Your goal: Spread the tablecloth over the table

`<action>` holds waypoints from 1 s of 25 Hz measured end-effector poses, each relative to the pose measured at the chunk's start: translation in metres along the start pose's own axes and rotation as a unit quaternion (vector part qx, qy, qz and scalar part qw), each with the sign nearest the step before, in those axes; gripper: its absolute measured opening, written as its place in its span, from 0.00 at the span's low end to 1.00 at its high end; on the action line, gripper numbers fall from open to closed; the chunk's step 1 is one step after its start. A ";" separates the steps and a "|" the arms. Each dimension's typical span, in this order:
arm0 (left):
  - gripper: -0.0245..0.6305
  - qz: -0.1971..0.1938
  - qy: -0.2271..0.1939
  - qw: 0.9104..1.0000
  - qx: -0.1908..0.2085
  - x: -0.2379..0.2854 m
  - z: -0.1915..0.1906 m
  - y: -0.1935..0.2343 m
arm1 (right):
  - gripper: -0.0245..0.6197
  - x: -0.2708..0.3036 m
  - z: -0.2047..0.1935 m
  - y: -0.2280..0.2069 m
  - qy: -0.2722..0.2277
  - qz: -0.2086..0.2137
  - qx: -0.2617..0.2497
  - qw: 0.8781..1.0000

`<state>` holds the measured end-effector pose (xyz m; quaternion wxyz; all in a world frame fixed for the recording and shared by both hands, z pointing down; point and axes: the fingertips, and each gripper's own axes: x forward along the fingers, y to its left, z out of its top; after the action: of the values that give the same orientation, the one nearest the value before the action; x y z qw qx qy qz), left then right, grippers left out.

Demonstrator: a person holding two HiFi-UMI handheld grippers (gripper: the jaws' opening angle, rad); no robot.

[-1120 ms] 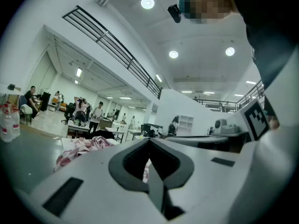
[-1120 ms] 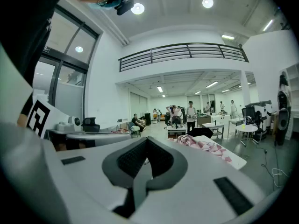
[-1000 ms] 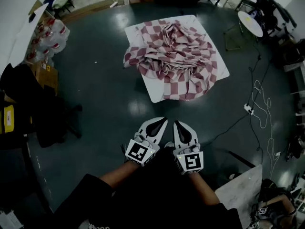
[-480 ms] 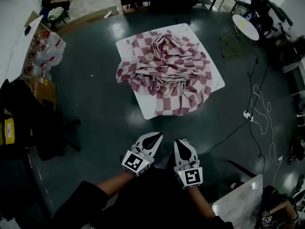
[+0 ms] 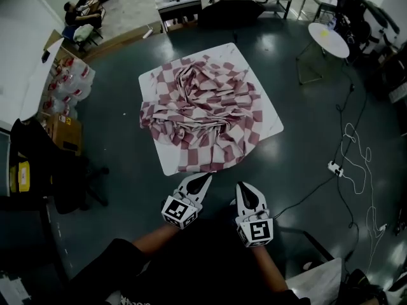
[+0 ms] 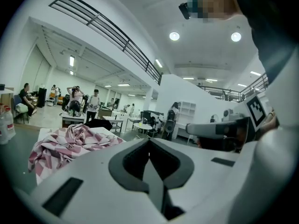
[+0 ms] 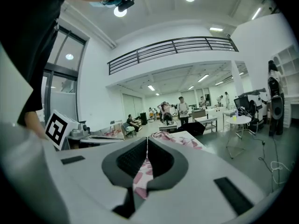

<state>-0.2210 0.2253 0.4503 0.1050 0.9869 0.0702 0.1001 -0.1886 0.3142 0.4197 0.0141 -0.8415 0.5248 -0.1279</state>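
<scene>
Red-and-white checked tablecloth, head view: it is crumpled in a heap on the white table, and its near hem overhangs the table's near edge. The heap lies at 12 o'clock from both tools and shows no clear long axis. The left gripper is clenched on nothing, its tip just beside that hem. The right gripper, at 3 o'clock of the left, is likewise clenched and empty, and slightly farther from the cloth. The left is judged the nearer for a first grasp.

Left gripper view: the jaws are pressed together and empty, with the cloth at 9 o'clock of the tips.

Right gripper view: the jaws meet with nothing held. The cloth is at 12 o'clock, beyond the tips.
</scene>
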 end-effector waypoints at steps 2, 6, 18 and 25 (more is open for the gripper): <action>0.05 0.020 0.013 1.000 -0.001 0.028 -0.010 0.002 | 0.07 -0.001 -0.005 -0.039 0.008 0.018 -0.010 1.000; 0.05 0.062 0.062 0.996 0.010 0.056 -0.038 0.020 | 0.07 0.010 -0.011 -0.101 0.028 0.029 -0.005 0.999; 0.05 0.183 0.162 0.967 -0.076 0.041 -0.133 0.135 | 0.07 0.124 -0.073 -0.101 0.122 0.114 -0.003 0.986; 0.05 0.176 0.209 0.960 -0.062 0.055 -0.185 0.197 | 0.07 0.203 -0.141 -0.036 0.226 0.196 -0.048 0.953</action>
<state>-0.1839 0.0786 0.6808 0.1301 0.9322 -0.0901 0.3256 -0.1050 0.1655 0.6025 -0.1207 -0.6707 0.6745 -0.2841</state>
